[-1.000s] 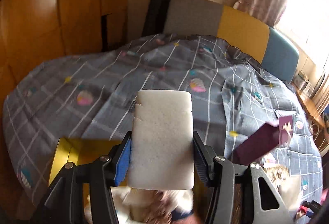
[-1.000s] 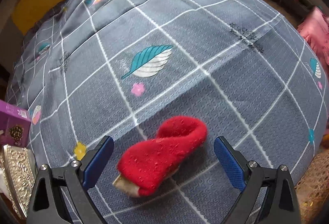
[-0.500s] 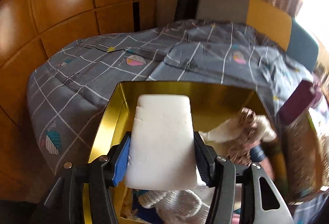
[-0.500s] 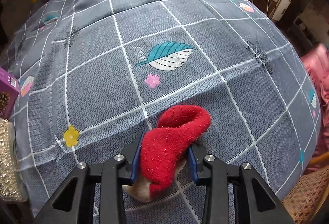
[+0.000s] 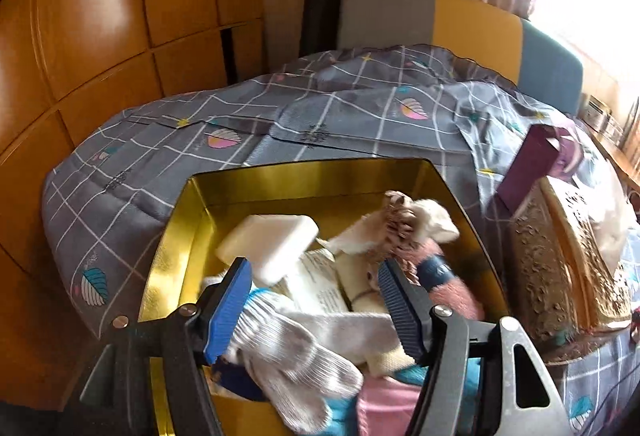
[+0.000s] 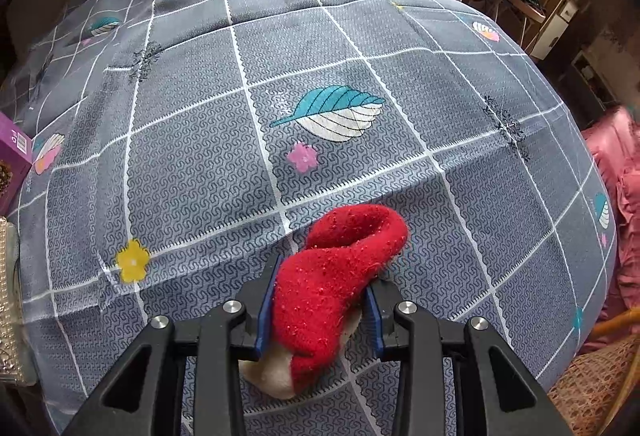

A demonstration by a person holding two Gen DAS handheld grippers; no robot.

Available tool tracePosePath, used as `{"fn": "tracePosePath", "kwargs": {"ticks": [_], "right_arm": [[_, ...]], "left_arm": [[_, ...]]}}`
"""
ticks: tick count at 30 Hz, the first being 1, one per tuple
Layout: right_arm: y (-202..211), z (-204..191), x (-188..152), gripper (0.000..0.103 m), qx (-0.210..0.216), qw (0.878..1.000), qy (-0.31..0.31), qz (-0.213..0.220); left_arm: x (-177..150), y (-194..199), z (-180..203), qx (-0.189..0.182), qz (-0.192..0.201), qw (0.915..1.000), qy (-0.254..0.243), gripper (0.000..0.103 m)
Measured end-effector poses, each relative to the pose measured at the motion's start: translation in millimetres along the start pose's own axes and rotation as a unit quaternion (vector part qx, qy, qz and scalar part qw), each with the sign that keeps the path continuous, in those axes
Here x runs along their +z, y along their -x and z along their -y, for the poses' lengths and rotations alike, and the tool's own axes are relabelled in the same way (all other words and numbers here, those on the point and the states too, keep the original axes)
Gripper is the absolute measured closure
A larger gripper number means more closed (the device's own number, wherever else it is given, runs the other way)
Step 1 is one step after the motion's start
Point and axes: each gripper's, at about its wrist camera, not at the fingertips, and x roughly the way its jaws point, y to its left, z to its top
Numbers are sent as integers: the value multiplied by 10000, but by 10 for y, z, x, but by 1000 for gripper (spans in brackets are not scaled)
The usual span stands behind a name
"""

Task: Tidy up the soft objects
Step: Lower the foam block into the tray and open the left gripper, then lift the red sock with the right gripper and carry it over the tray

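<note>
The box (image 5: 280, 175) sits on the bed (image 5: 160, 163) near its left edge, with the sponge (image 5: 268, 244) and socks (image 5: 296, 348) inside. To its right stands a carton (image 5: 528, 163). A lone sock (image 6: 332, 284) lies on the bed near its front edge.

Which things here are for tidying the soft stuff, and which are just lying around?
For the job: red sock in the right tongs; white sponge, gloves and socks in the gold box; open left tongs.

Just lying about: purple carton, patterned lid, bedspread.

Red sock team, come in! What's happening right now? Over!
Left gripper open over gold tin, white sponge inside. Right gripper shut on red sock, on the bedspread. Nothing blocking.
</note>
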Motion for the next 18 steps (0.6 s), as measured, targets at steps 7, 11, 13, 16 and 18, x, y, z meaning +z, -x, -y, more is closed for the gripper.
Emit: {"fn": "tracePosePath", "kwargs": {"ticks": [7,11,13,16,18], "right_arm": [[70,-62,-22,70,-44,9999,109,58],[110,-87,-33,71,-19,9998,137,119],[131,-96,-25,71,0,9996,181,194],[172,-131,-18,71,37,9991,259,328],[202,-156,-23,71,31,9987,300,399]], "left_arm": [[-63,137,122,-240,46,9997,-58,36],[-98,191,166,-341,45,9994,-100,36],[-115,218,183,-392,46,9992,-113,36],[-142,239,206,-463,13,9989,-120,36],[-156,245,213,-545,-14,9985,-103,36]]}}
